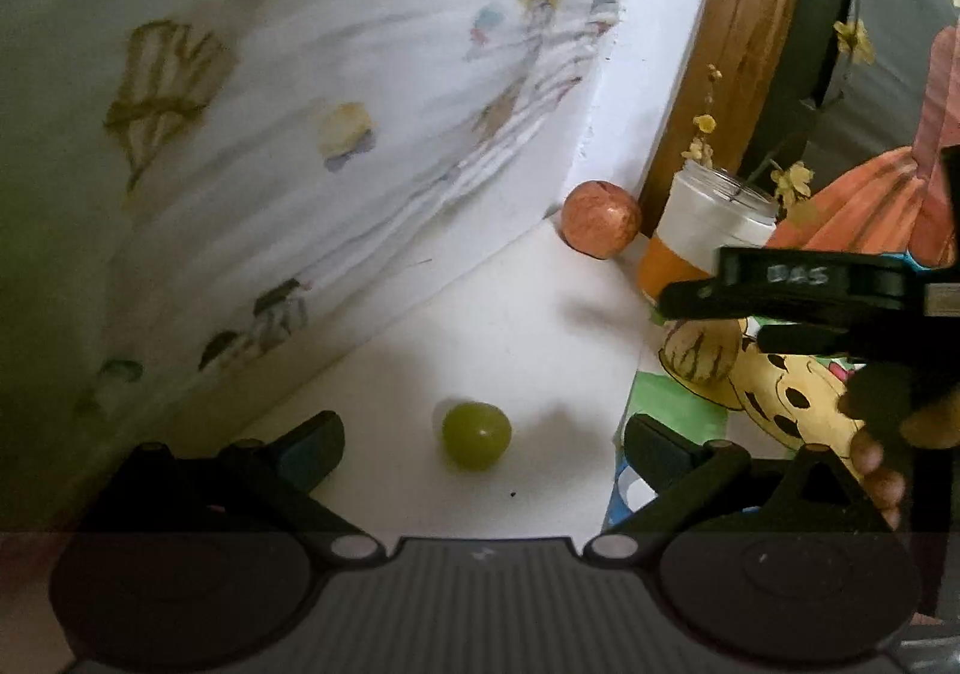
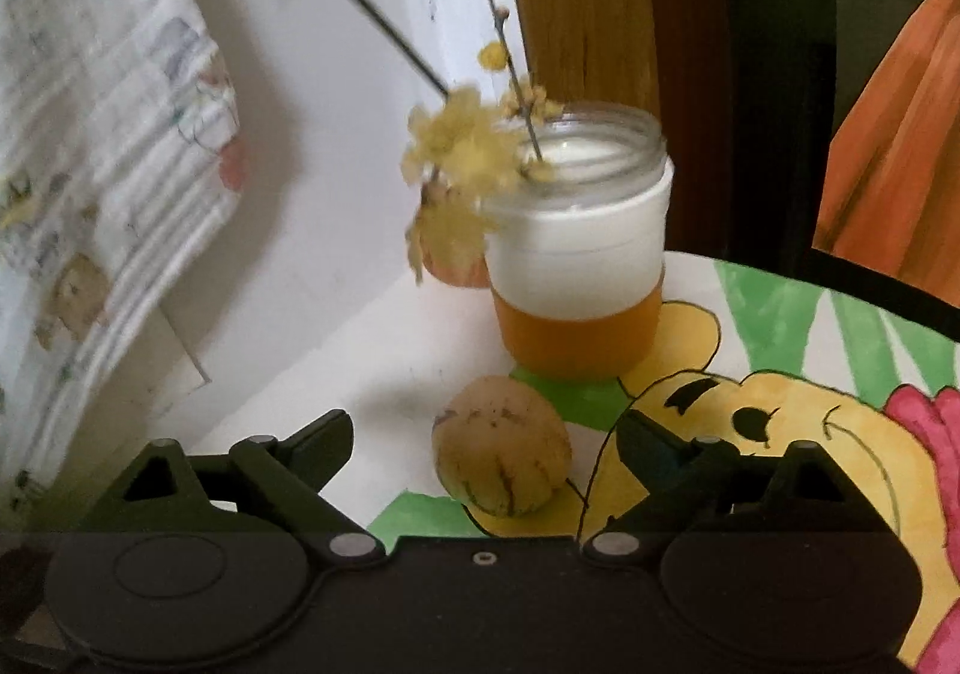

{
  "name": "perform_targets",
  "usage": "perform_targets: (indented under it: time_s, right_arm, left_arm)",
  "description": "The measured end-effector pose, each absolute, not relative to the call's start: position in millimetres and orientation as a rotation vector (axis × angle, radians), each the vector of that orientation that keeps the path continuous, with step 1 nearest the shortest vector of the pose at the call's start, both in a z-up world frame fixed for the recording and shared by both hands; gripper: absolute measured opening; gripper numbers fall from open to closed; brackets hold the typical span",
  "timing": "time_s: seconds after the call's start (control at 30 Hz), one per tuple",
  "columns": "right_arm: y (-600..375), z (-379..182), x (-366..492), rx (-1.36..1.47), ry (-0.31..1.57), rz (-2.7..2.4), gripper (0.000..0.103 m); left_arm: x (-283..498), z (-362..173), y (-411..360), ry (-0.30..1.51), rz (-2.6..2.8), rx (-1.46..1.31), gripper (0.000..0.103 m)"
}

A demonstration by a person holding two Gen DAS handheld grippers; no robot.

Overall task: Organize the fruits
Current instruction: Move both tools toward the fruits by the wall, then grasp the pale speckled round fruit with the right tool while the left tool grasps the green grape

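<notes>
Plainly, nothing is being held yet.
Left gripper [image 1: 483, 446]: its jaws are standing wide apart and gripping nothing, with the small round green fruit [image 1: 477, 436] lying between them on the white counter [image 1: 528, 314].
Right gripper [image 2: 483, 449]: its jaws are gaping too, empty, bracketing the pale yellow oval fruit with dark stripes [image 2: 501, 461] without touching it.
Farther out: a round reddish apple [image 1: 601, 219] is sitting in the corner, just beside the frosted glass jar with an orange base [image 2: 579, 266] holding dried yellow flowers [image 2: 462, 158].
Progress: seemingly at the start; all three fruits are lying loose and apart, and no container is showing.
Writing: white marks on the right gripper's black body, seen from the left wrist, are too blurred to read; the cartoon bear mat [image 2: 780, 434] is showing no legible text.
</notes>
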State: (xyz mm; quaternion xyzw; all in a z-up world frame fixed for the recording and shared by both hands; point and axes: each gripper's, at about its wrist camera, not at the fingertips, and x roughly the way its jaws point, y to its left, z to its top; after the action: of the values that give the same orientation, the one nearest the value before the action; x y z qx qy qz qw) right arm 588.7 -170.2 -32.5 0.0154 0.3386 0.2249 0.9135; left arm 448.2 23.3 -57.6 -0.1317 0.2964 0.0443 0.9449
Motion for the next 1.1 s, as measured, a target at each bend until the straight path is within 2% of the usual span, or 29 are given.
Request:
perform_targets:
  time_s: [0.13, 0.2, 0.47, 0.53, 0.6, 0.77, 0.83, 1.0, 1.1]
  right_arm:
    - [-166.3, -41.3, 588.9, 0.005, 0.688, 0.456, 0.088]
    - [-164.7, -42.9, 587.1, -0.017, 0.675, 0.450, 0.086]
    - [-156.2, -46.3, 586.1, -0.059, 0.651, 0.437, 0.082]
    - [-154.9, -47.4, 586.3, -0.057, 0.655, 0.439, 0.077]
    - [-151.7, -48.6, 588.2, -0.072, 0.661, 0.437, 0.070]
    - [-150.3, -48.7, 589.1, -0.083, 0.653, 0.411, 0.059]
    - [-152.1, -48.6, 589.1, -0.076, 0.652, 0.399, 0.054]
    - [-152.6, -48.0, 587.9, -0.079, 0.656, 0.397, 0.054]
    - [-150.6, -47.1, 586.8, -0.085, 0.659, 0.399, 0.054]
  left_arm:
    - [446.5, -56.8, 25.2, 0.591, 0.080, -0.287, 0.096]
    - [445.5, -56.5, 27.1, 0.585, 0.077, -0.300, 0.090]
    - [443.7, -58.6, 36.0, 0.565, 0.064, -0.368, 0.083]
    - [444.1, -58.7, 36.4, 0.565, 0.063, -0.370, 0.082]
    - [444.4, -58.9, 35.4, 0.566, 0.062, -0.367, 0.076]
    - [442.5, -59.1, 35.6, 0.569, 0.070, -0.367, 0.061]
    - [443.0, -59.3, 35.9, 0.571, 0.066, -0.371, 0.058]
    - [443.5, -60.6, 36.0, 0.575, 0.062, -0.377, 0.047]
    - [444.2, -61.0, 35.3, 0.578, 0.051, -0.375, 0.045]
